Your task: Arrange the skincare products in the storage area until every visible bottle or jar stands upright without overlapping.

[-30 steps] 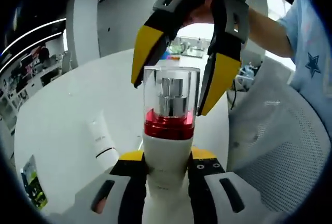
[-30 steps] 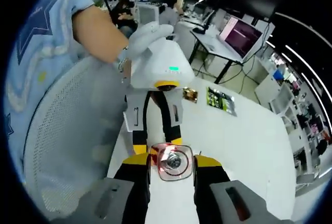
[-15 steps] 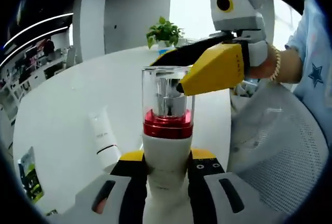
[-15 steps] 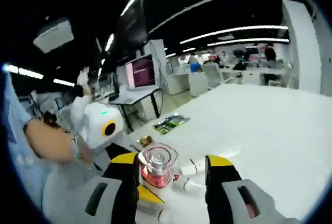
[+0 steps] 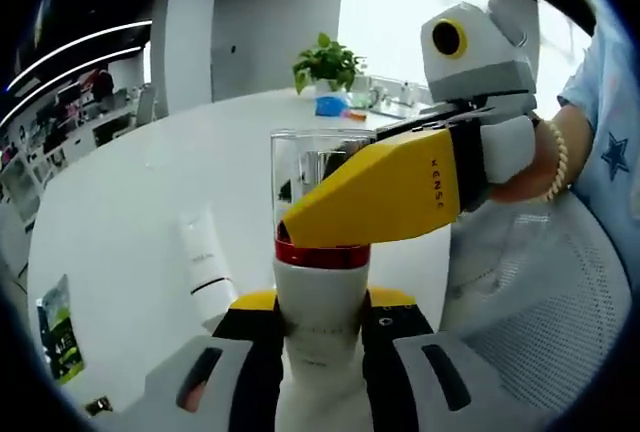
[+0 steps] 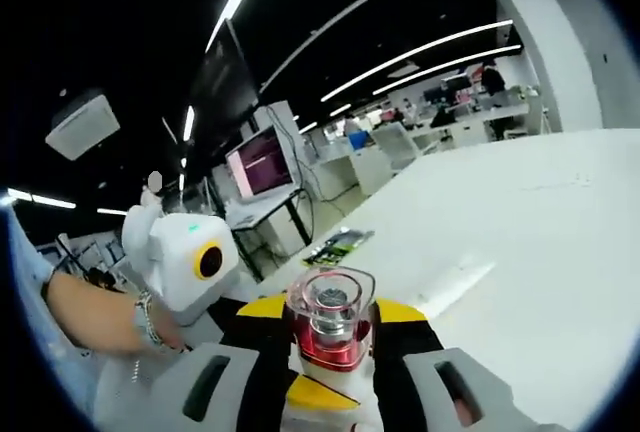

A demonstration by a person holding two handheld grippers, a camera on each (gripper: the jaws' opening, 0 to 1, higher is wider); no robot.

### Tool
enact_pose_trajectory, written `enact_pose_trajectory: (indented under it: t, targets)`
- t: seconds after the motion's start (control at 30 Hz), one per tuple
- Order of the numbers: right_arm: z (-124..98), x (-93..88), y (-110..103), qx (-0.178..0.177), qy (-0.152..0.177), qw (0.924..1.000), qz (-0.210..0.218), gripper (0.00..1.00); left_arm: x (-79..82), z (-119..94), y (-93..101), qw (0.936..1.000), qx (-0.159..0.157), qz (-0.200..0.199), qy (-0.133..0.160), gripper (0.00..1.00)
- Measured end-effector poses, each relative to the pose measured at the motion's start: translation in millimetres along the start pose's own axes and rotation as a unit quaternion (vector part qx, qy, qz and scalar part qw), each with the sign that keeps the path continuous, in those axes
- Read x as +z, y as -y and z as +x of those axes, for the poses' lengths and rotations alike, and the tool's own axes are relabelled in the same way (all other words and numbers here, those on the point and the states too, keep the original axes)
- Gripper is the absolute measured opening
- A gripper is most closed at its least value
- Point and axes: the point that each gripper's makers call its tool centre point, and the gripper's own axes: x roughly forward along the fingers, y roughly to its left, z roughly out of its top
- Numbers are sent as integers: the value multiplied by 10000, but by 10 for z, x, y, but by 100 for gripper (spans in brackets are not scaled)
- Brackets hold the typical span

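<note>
The left gripper (image 5: 320,312) is pinching the white body of a bottle (image 5: 322,287) with a red collar and a clear cap (image 5: 318,167), holding it upright above the white table (image 5: 120,212). The right gripper (image 6: 330,327) is closing its yellow-padded jaws around that cap and collar. The left gripper view is also showing a white tube (image 5: 203,270) lying flat, a potted plant (image 5: 328,64) and white mesh fabric (image 5: 540,322).
</note>
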Motion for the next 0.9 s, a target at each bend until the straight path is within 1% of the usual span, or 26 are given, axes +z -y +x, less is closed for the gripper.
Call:
enact_pose_trajectory:
  t: [0.07,0.17,0.27,0.33,0.37,0.4,0.43,0.47,0.53,0.57,0.63,0.83,0.9]
  targets:
    - [4,11,6,-18,37,10000,-38,27,16,-2,9,10000,-19,-67,31,26]
    - [-25,43,-35,-6,-43,9981,-621,26,48,0,28,9999,-39,-46,125,26]
    - [-35,90,-97,109,-20,9933,-1151,26,97,2,46,9996,-75,-68,269,26]
    - [-38,81,-127,132,-86,9887,-1488,26,105,2,56,9995,-95,-57,294,25]
    - [-35,67,-152,146,-120,9845,-1743,26,102,8,62,9995,-105,-25,294,25]
    - [-36,48,-166,139,-157,9819,-1881,26,91,17,68,9996,-113,8,271,25]
    - [-30,24,-189,148,-211,9776,-2090,26,81,23,75,9996,-121,27,243,25]
    - [-27,12,-194,153,-225,9763,-2149,26,62,33,84,9997,-140,54,195,25]
    - [-21,-33,-216,178,-284,9697,-2418,26,35,47,95,9997,-158,105,129,25]
    - [-18,-61,-219,178,-328,9675,-2500,26,21,53,98,9997,-158,143,93,25]
    - [-16,-83,-203,169,-346,9681,-2477,26,-11,71,101,9997,-158,211,8,25]
    - [-43,-72,-159,192,-209,9724,-2317,27,2,71,84,9996,-150,231,41,26]
    - [-55,-76,-153,268,-198,9740,-2242,27,3,65,103,9995,-288,97,35,26]
